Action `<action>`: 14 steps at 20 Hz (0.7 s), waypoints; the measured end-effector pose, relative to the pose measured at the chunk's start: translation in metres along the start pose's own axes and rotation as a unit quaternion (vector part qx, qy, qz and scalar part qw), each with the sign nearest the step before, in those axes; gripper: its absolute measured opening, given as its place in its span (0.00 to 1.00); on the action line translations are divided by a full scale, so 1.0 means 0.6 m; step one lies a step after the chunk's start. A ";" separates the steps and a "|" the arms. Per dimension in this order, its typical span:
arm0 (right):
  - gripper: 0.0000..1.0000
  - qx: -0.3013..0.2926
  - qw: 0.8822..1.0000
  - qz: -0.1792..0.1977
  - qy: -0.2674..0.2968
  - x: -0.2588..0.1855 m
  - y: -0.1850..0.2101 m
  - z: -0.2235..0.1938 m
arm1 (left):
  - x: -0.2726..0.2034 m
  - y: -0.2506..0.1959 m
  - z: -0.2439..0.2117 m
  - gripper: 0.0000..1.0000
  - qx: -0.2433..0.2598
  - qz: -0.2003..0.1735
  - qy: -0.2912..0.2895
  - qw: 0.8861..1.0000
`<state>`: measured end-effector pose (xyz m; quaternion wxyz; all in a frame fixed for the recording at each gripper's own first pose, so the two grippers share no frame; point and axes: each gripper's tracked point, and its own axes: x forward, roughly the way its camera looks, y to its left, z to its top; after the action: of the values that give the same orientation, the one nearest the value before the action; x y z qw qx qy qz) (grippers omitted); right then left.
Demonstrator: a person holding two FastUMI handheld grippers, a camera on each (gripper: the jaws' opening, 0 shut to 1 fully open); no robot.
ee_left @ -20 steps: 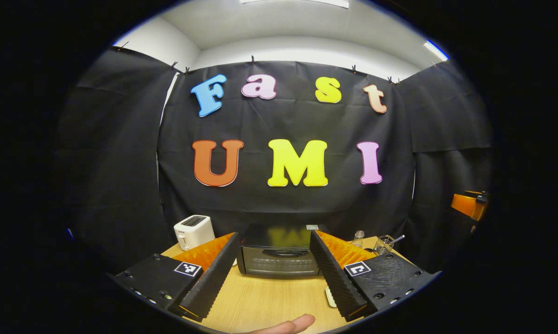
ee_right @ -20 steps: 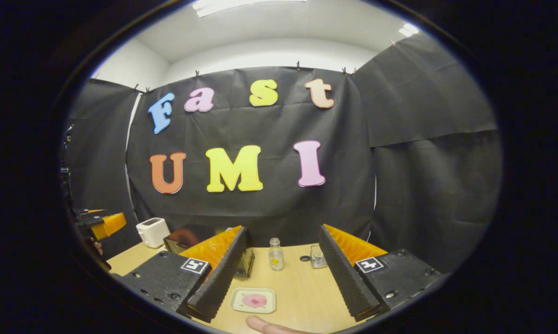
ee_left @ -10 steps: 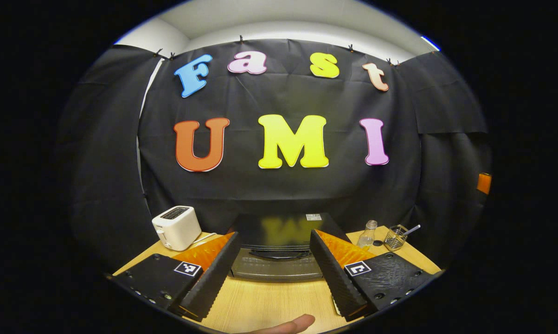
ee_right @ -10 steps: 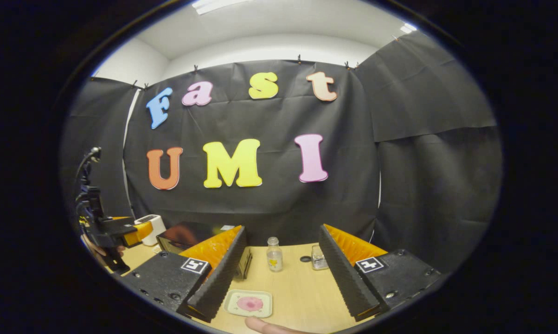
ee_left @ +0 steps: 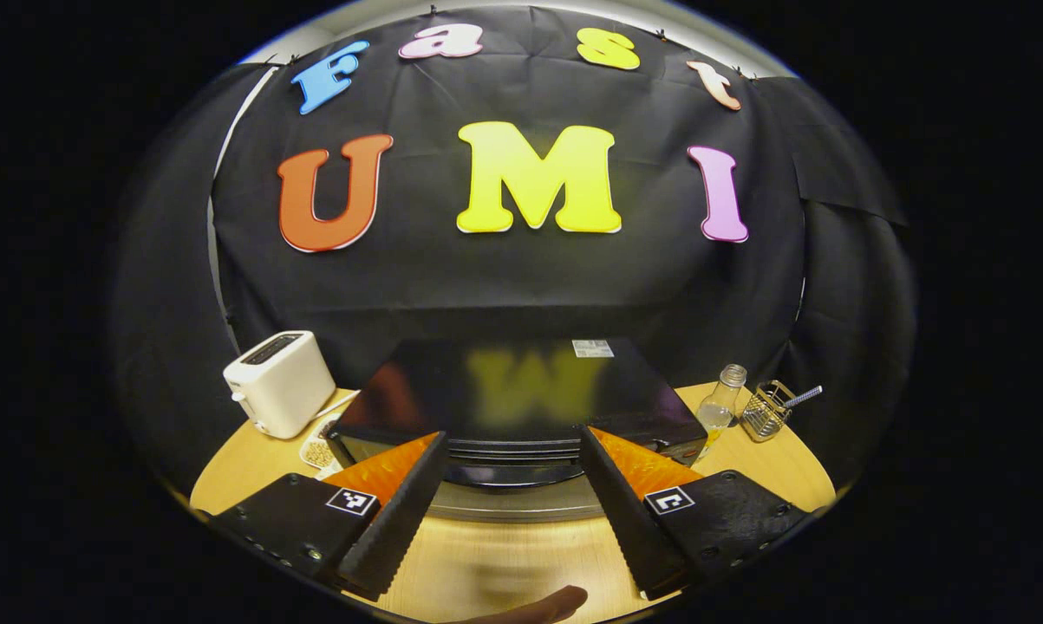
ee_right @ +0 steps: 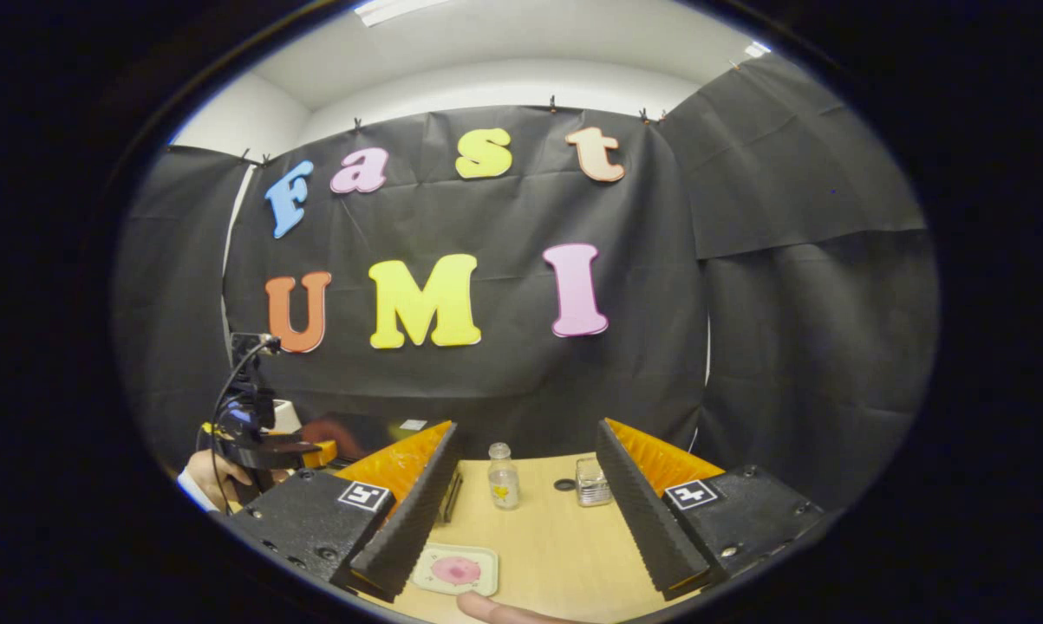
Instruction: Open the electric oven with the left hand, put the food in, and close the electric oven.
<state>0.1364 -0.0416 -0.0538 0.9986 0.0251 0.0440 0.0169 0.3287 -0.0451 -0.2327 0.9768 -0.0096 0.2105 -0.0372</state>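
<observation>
Your left gripper (ee_left: 512, 511) spread wide, empty; oven handle (ee_left: 512, 475) dead ahead between fingers, long axis crosswise; right gripper (ee_right: 521, 520) wide, empty

Oven (ee_left: 521, 390) door front hidden behind left tongs (ee_left: 511, 511); handle blurred.

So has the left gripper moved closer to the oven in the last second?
Yes. In the left gripper view the oven now looms larger between the left gripper fingers, and the toaster has grown too: it went forward.
</observation>
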 end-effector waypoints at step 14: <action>1.00 0.013 1.000 -0.005 0.010 0.002 -0.031 -0.019 | 0.031 -0.003 -0.033 0.97 0.026 0.004 0.008 1.000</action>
<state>0.1374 -0.0595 -0.0659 0.9978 0.0374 0.0541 0.0117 0.3371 -0.0485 -0.2583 0.9752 0.0165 0.2172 -0.0392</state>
